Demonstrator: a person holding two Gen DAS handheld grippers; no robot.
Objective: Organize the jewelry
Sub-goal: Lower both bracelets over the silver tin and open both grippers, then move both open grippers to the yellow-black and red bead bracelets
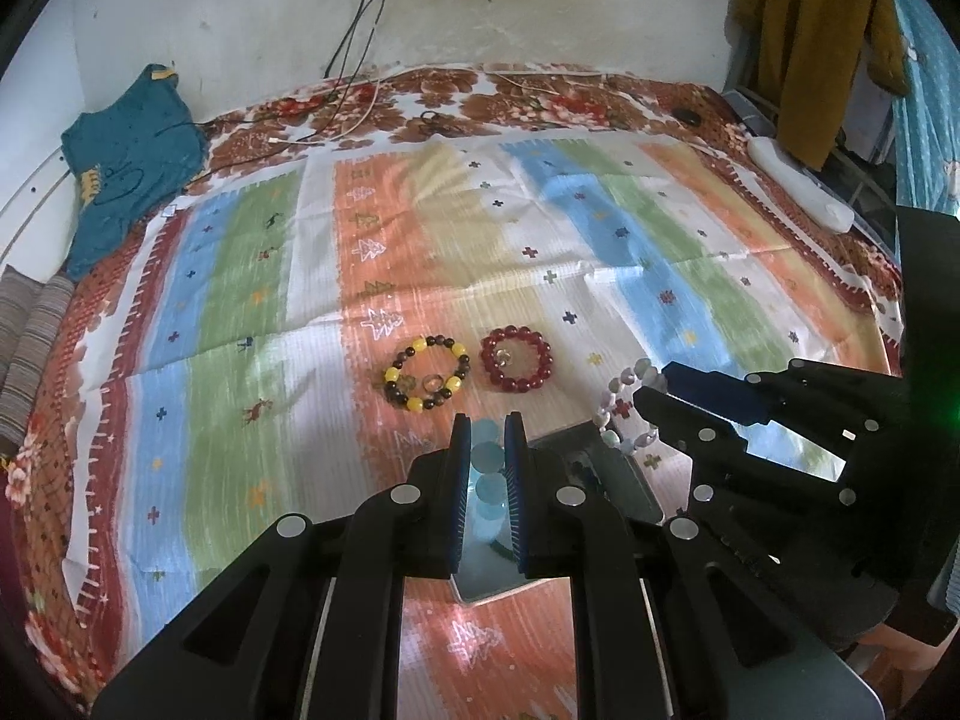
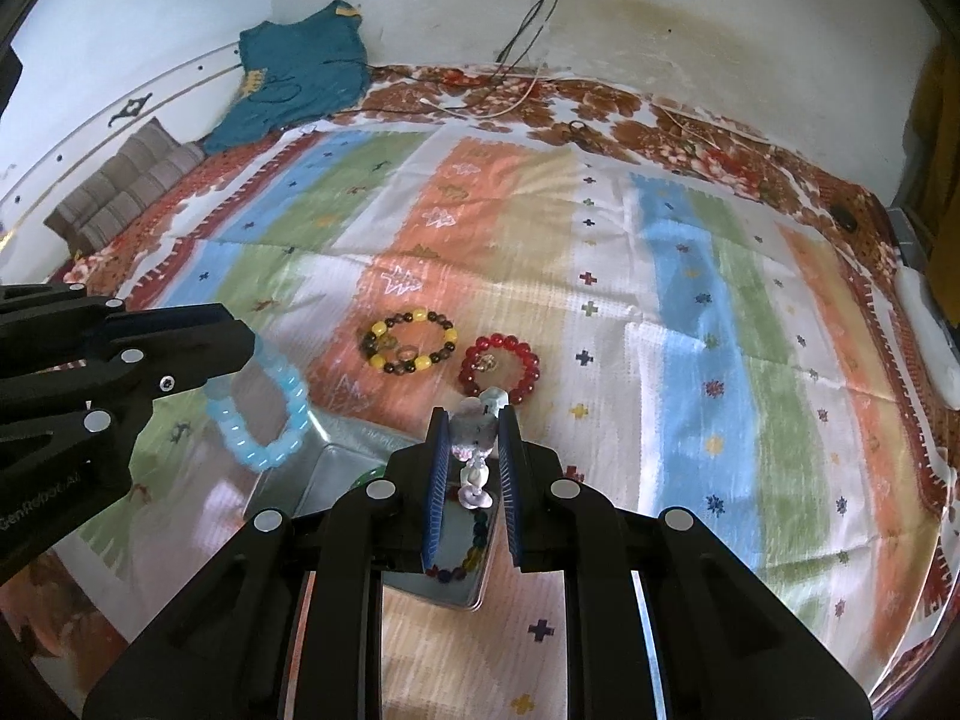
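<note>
The left claw (image 1: 487, 429) is clamped on a pale blue translucent bead bracelet (image 2: 264, 414), held above a shiny metal tray (image 2: 336, 468) near the bed's front edge. The right claw (image 2: 474, 420) grips a pastel grey-and-pink bead bracelet (image 1: 624, 408). A yellow-and-dark bead bracelet (image 1: 427, 373) and a red bead bracelet (image 1: 516, 358) lie side by side on the striped bedspread (image 1: 420, 228), mid-bed.
</note>
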